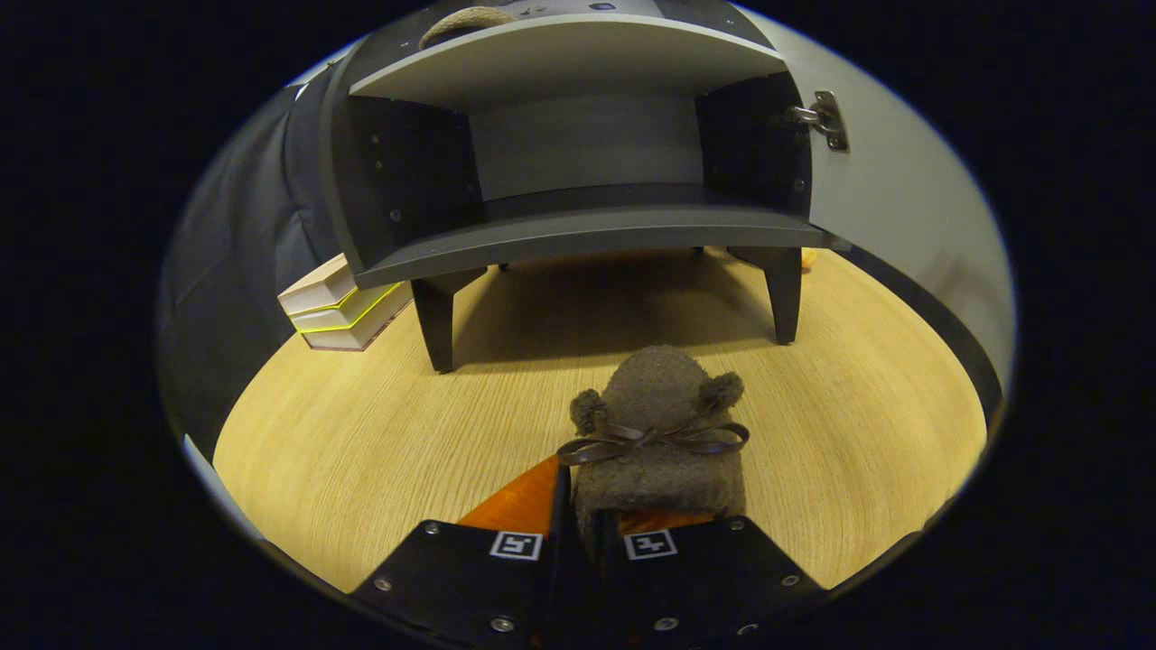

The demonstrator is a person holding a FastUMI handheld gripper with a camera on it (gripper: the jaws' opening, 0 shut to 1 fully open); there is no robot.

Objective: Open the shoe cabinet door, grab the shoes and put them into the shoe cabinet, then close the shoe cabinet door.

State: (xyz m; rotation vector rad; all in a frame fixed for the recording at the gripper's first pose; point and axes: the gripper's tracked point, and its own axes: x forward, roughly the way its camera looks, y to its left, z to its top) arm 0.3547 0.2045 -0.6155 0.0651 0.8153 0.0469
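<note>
The gripper point(587, 542) points level toward the shoe cabinet point(578, 153), its fingers narrowed onto the heel of one fuzzy brown shoe point(657, 433) with a bow; the heel is hidden between them. The shoe sits on the wooden table point(361, 451), before the cabinet. The cabinet's door point(903, 208) is swung open. Left of the cabinet lie three stacked books point(339, 307).

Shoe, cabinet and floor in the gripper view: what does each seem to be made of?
The shoe, gripped at its rim by the gripper, looks like fuzzy brown fleece or boucle, with pompoms and a smooth, slightly glossy bow, perhaps leather. The cabinet looks like matte dark laminated board, its open door paler inside with a shiny metal hinge. The floor shows light wood grain, possibly laminate.
</note>
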